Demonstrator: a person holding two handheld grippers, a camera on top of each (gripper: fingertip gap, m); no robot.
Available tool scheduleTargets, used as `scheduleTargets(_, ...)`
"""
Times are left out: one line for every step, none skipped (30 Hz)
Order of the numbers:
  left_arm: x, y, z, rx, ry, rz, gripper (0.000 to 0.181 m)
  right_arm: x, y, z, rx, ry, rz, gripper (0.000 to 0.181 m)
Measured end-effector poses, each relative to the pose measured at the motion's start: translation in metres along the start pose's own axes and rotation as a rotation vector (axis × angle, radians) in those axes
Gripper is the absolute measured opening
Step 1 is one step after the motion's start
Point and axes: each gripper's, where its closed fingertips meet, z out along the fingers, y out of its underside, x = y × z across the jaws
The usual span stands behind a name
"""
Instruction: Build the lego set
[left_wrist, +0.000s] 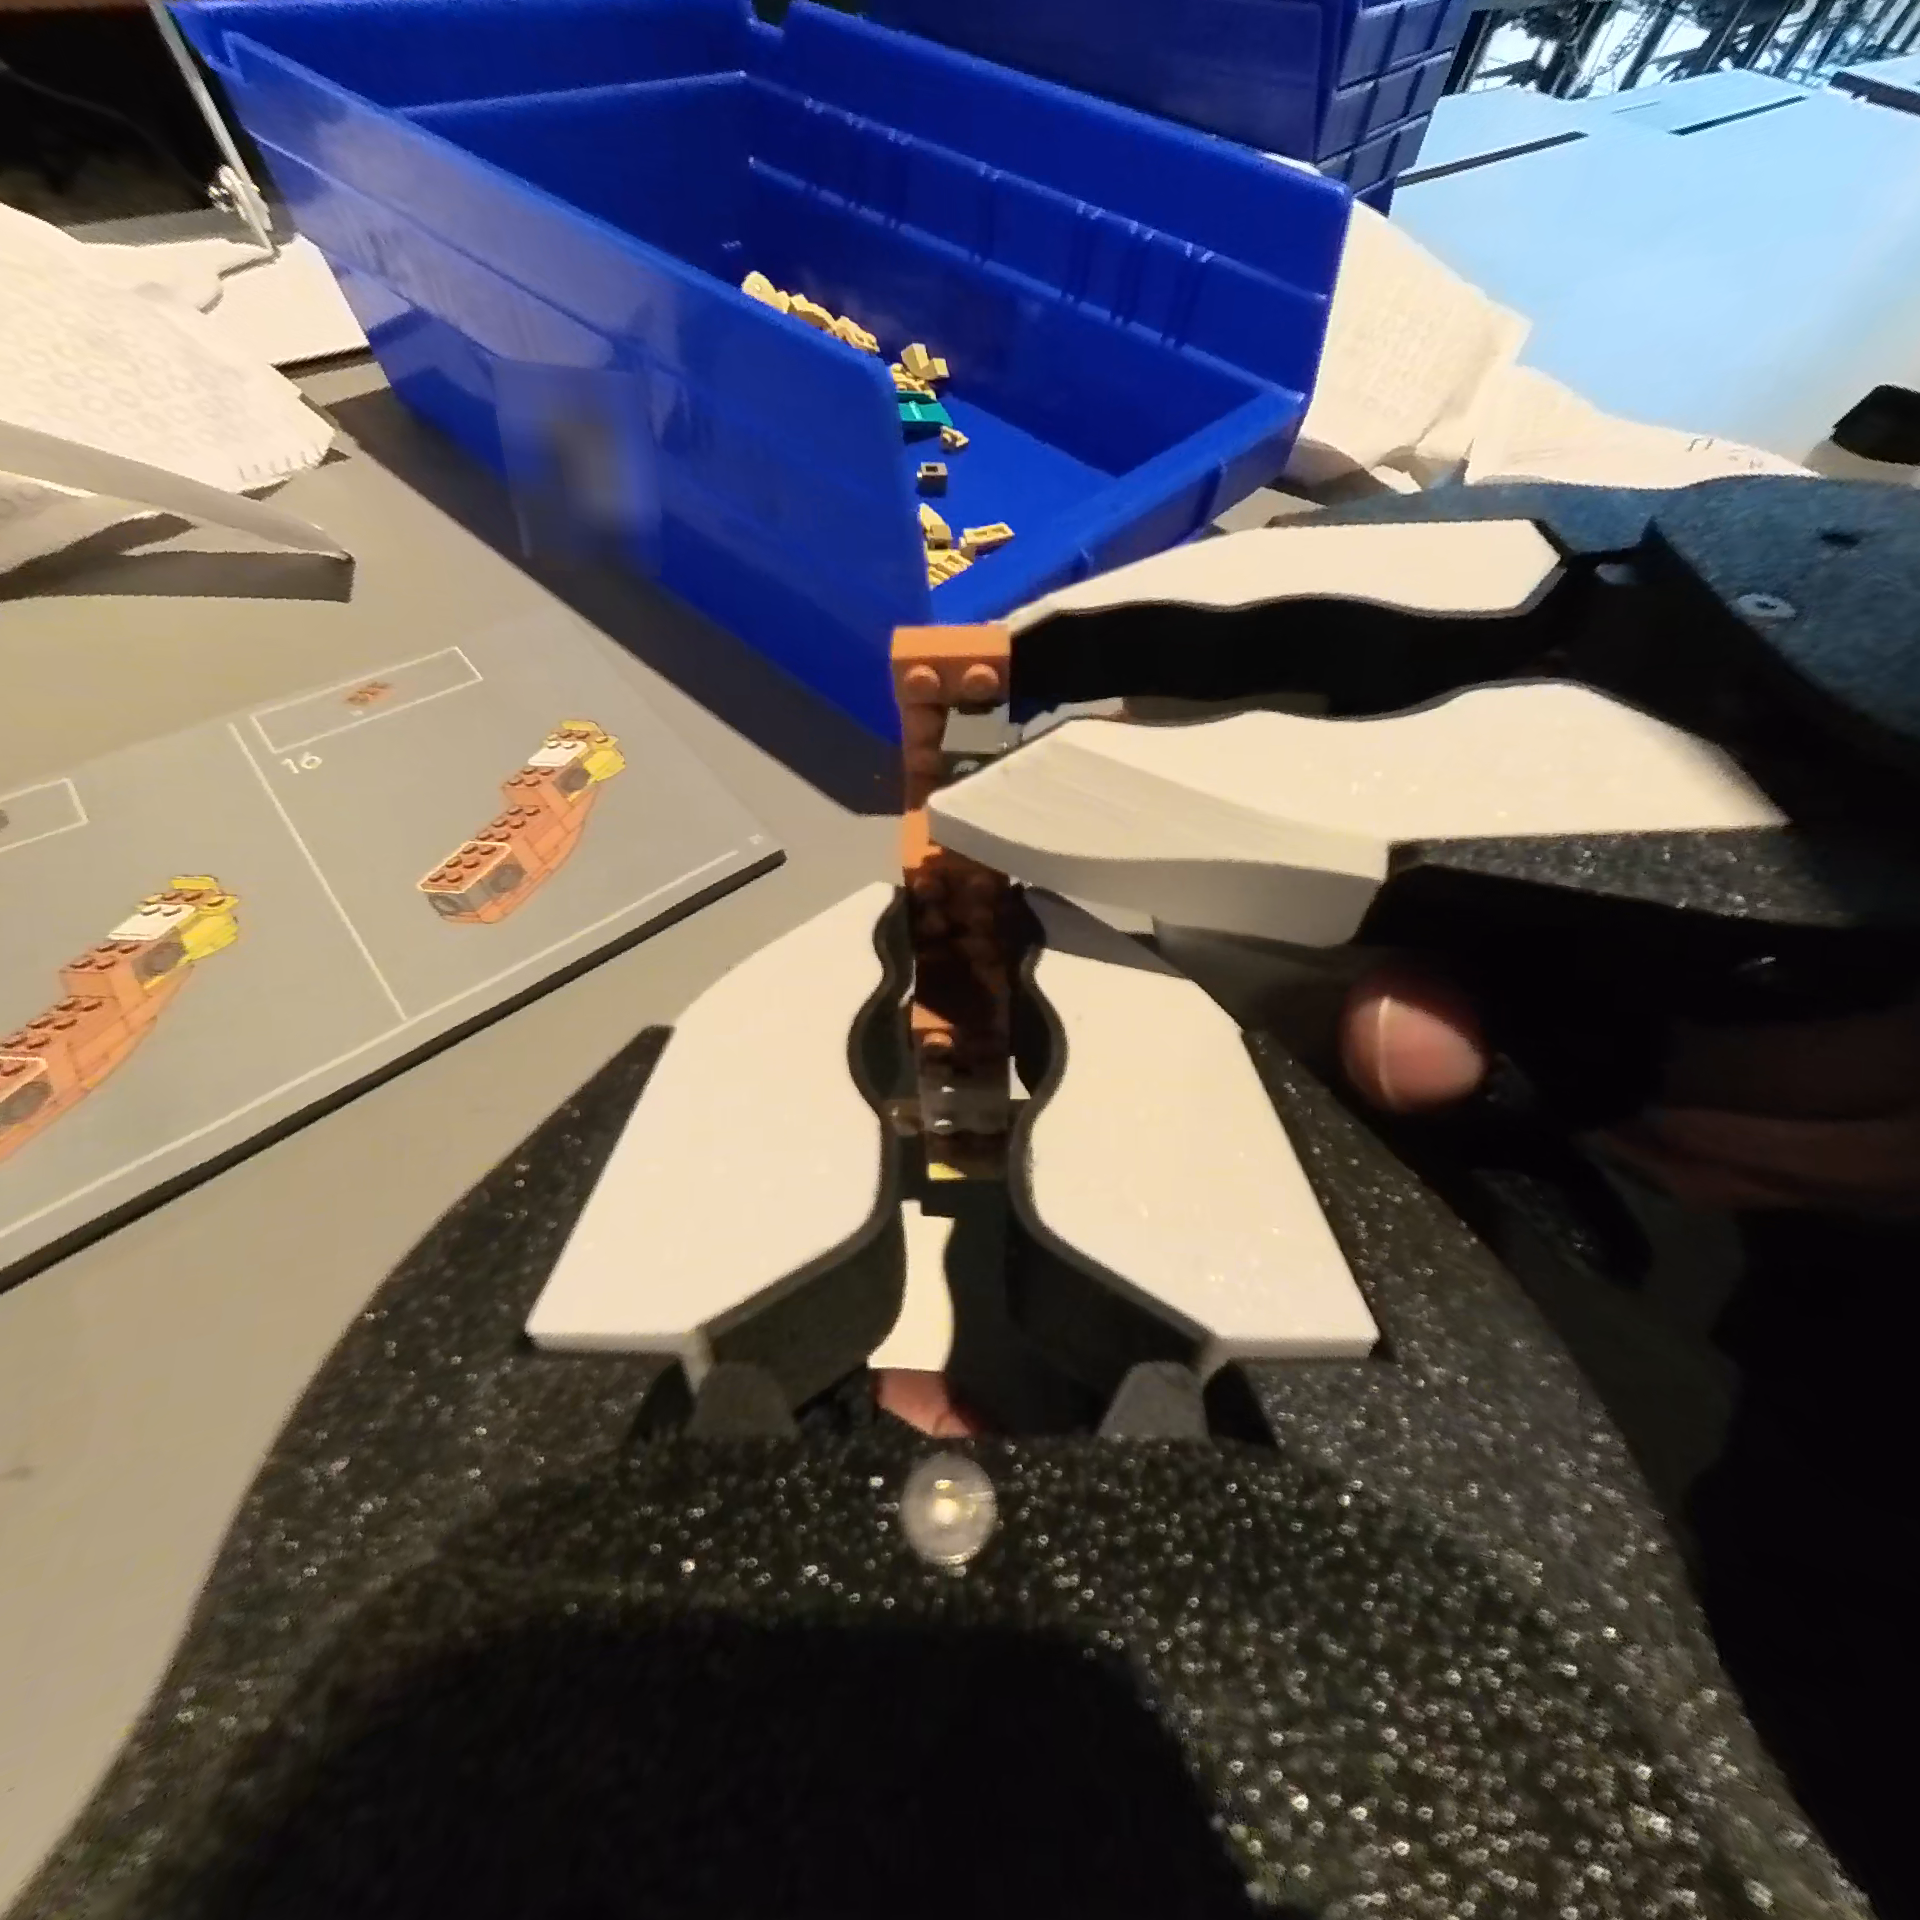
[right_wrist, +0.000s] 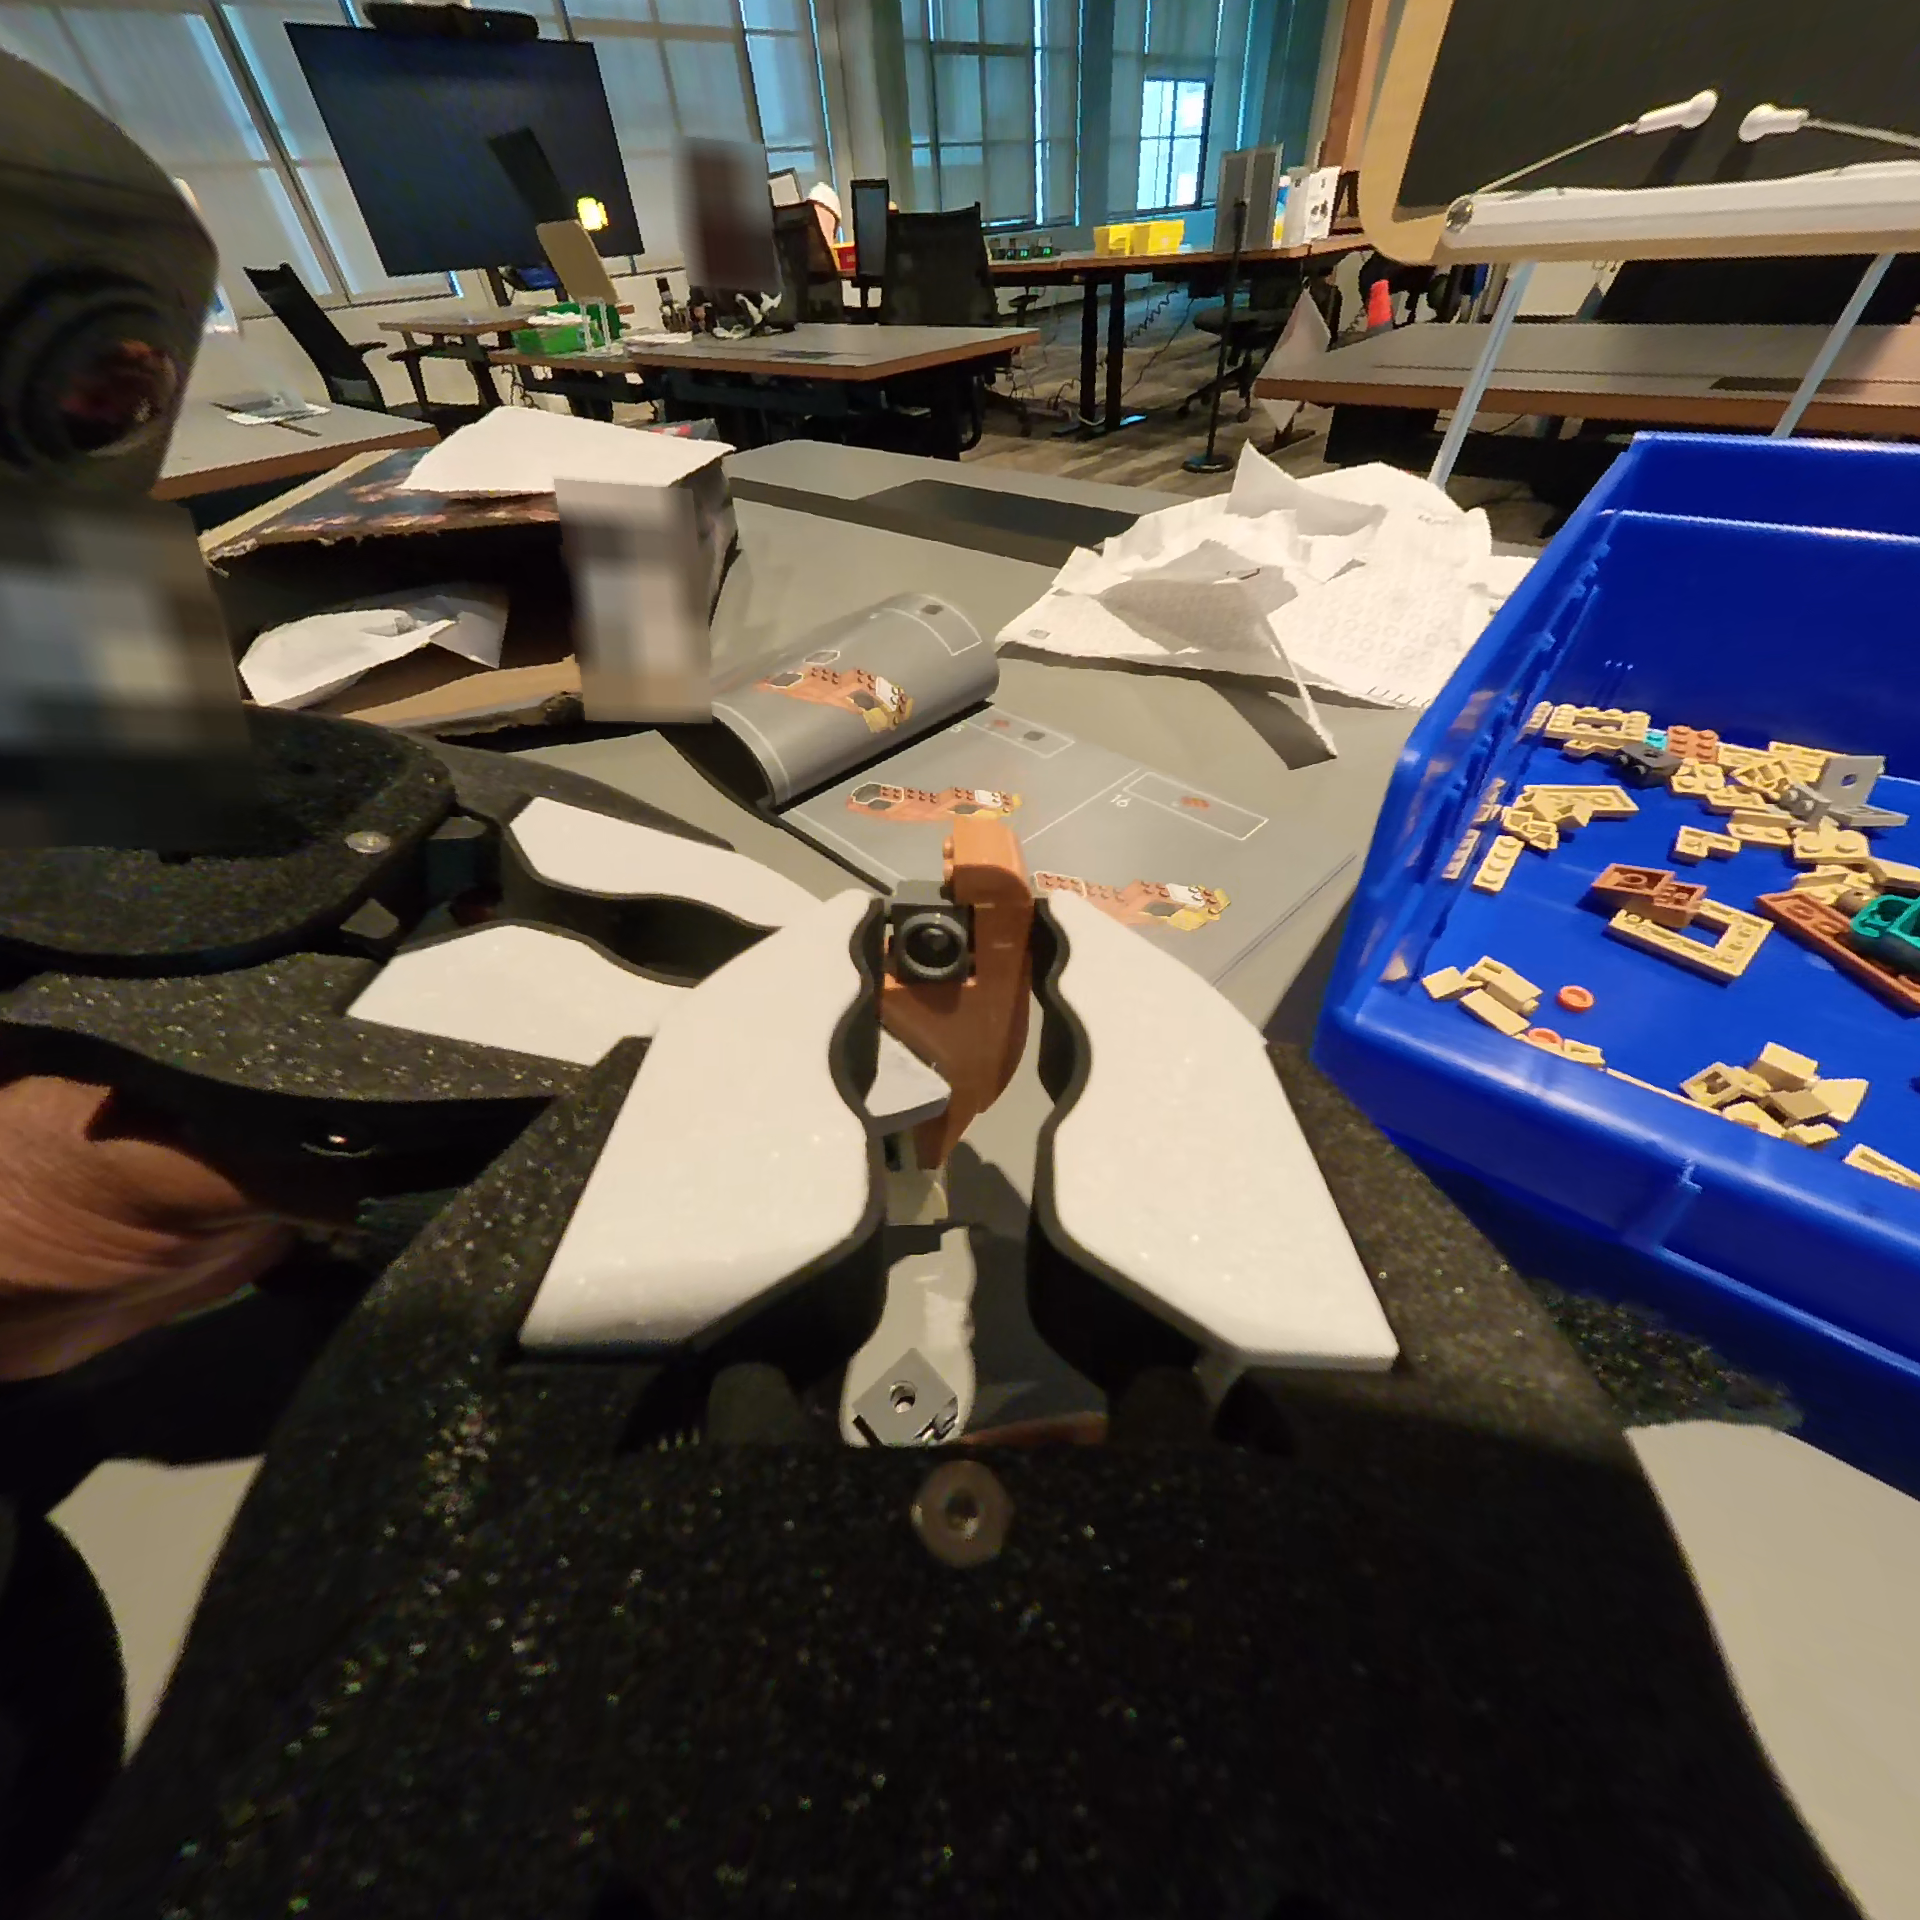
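Right now, from my left wrist camera, my left tongs (left_wrist: 956, 997) are clenched on the lower end of the orange-brown lego build (left_wrist: 951, 821), which stands up between the 2 pale fingers and rises ahead of them. My right tongs (left_wrist: 971, 727) come in from the right and close on its upper part, just beside a small dark grey brick. Ahead of both tongs sits the blue bin (left_wrist: 727, 468); its near compartment holds a scatter of tan pieces and 1 teal piece. To the left of my fingers the instruction booklet (left_wrist: 343, 914) lies open on the grey table (left_wrist: 156, 1403). From my right wrist camera, the right tongs (right_wrist: 951, 987) grasp the build (right_wrist: 987, 977) across its sides, the dark grey brick with a round hole (right_wrist: 930, 945) facing me, while my left tongs (right_wrist: 727, 935) reach in from the left. To the right of the fingers the bin (right_wrist: 1455, 1091) shows many tan plates, some brown pieces, teal ones and 2 small orange rounds. I judge the build light and stiff, but its stud joints could pop apart under a twist, and the smooth plastic may slip. I would hold it across flat side faces near a joint and squeeze squarely.
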Motion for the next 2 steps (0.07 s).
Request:
scheduleTargets(0.0003,0.0006,-0.0003,-0.003,0.005,-0.002,0.017,-0.0004,0.0004,0.0000,-0.003,-0.002,-0.001,0.026)
scheduleTargets(0.0003,0.0011,-0.0007,-0.007,0.010,-0.003,0.016,-0.0009,0.0009,0.0000,-0.005,-0.006,-0.003,0.026)
